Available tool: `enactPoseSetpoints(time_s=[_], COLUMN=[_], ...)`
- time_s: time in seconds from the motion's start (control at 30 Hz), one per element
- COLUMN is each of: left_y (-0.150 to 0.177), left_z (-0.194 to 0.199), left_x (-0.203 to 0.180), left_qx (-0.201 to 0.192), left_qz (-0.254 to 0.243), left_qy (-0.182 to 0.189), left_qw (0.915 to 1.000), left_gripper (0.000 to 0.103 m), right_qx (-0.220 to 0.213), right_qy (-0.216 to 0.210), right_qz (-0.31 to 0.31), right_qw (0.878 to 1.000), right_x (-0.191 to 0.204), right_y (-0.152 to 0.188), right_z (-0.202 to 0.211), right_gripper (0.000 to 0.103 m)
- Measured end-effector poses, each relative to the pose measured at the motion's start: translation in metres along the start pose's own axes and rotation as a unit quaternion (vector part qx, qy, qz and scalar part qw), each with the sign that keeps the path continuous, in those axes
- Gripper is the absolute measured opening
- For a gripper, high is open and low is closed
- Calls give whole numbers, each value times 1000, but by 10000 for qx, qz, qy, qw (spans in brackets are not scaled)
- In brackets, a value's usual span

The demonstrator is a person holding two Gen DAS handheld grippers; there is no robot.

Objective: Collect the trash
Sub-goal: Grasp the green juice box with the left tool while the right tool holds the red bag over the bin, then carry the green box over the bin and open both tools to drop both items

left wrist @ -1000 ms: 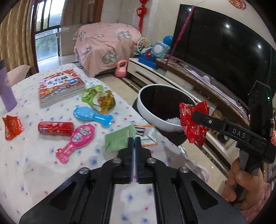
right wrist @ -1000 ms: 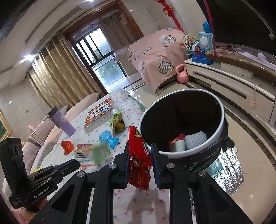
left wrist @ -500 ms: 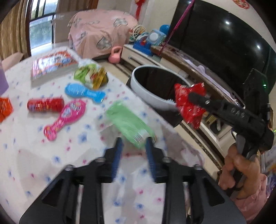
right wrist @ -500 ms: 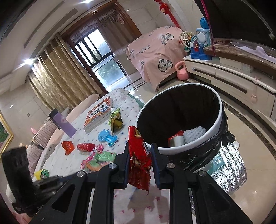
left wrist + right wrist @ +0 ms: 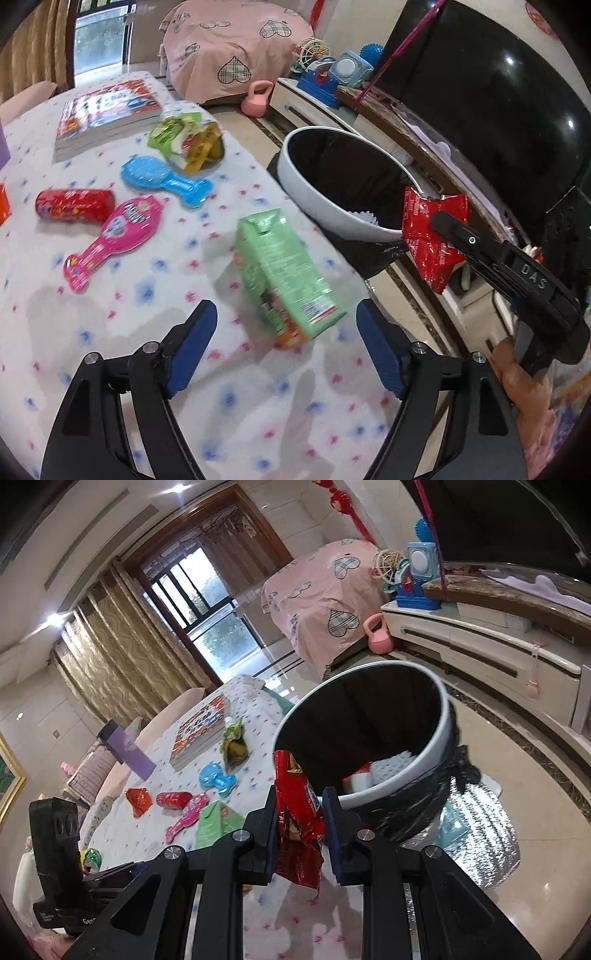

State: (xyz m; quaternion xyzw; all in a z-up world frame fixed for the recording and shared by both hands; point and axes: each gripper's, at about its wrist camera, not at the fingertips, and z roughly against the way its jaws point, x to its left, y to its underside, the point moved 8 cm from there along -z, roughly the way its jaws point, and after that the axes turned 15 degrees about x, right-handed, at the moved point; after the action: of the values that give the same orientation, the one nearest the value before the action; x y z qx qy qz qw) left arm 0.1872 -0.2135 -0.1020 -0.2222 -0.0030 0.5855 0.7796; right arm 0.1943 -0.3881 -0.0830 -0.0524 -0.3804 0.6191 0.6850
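My left gripper [image 5: 284, 325] is open and empty above the table, and a green carton [image 5: 288, 273] lies on the cloth just ahead of its fingertips. My right gripper [image 5: 300, 821] is shut on a red snack wrapper [image 5: 295, 812] and holds it beside the near rim of the white bin [image 5: 436, 753] with a black liner. In the left wrist view the wrapper [image 5: 432, 240] hangs at the bin's [image 5: 325, 206] right edge. The bin holds some trash. The carton also shows in the right wrist view [image 5: 216, 821].
On the dotted tablecloth [image 5: 147, 369] lie a pink comb [image 5: 114, 236], a blue comb [image 5: 166, 179], a red can [image 5: 74, 205], a green and yellow snack bag [image 5: 188, 142] and a book [image 5: 107, 114]. A TV cabinet [image 5: 480, 638] stands behind the bin.
My left gripper opened and let go of the green carton, which now lies on the table. It drew back a little. My right gripper still holds the red wrapper by the bin.
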Motion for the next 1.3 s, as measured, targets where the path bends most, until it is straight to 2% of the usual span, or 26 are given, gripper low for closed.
enactPoseSetpoints(time_s=[0.13, 0.17, 0.2, 0.3, 0.5, 0.8, 1.1, 1.3], left_y=[-9, -10, -11, -13, -24, -49, -85, -105], left_z=[-12, -16, -19, -19, -2, 15, 6, -9], left_x=[-11, -12, -12, -11, -19, -42, -59, -67], left_qx=[-58, -36, 13, -44, -274, -563, -690, -586], left_qz=[-93, -123, -148, -199, -421, -651, -785, -821], left_qy=[-485, -507, -494, -492, -448, -273, -211, -121], left_qw=[9988, 9986, 9987, 9986, 9977, 9959, 9943, 9948], left_gripper=[77, 58, 43, 38, 34, 33, 33, 33], right_qx=[-32, -37, -35, -18, -49, -141, -146, -70], right_qy=[41, 46, 48, 51, 7, 16, 146, 273], right_qz=[-97, -110, -120, -128, -130, -111, -85, -58], right_qw=[9999, 9999, 9999, 9999, 9999, 9998, 9998, 9996], right_x=[-12, -13, -15, -19, -22, -28, -40, -47], right_y=[-3, -3, -3, -5, -11, -31, -55, -68], right_z=[4, 5, 5, 4, 5, 6, 1, -8], right_gripper=[22, 22, 22, 22, 22, 22, 22, 22])
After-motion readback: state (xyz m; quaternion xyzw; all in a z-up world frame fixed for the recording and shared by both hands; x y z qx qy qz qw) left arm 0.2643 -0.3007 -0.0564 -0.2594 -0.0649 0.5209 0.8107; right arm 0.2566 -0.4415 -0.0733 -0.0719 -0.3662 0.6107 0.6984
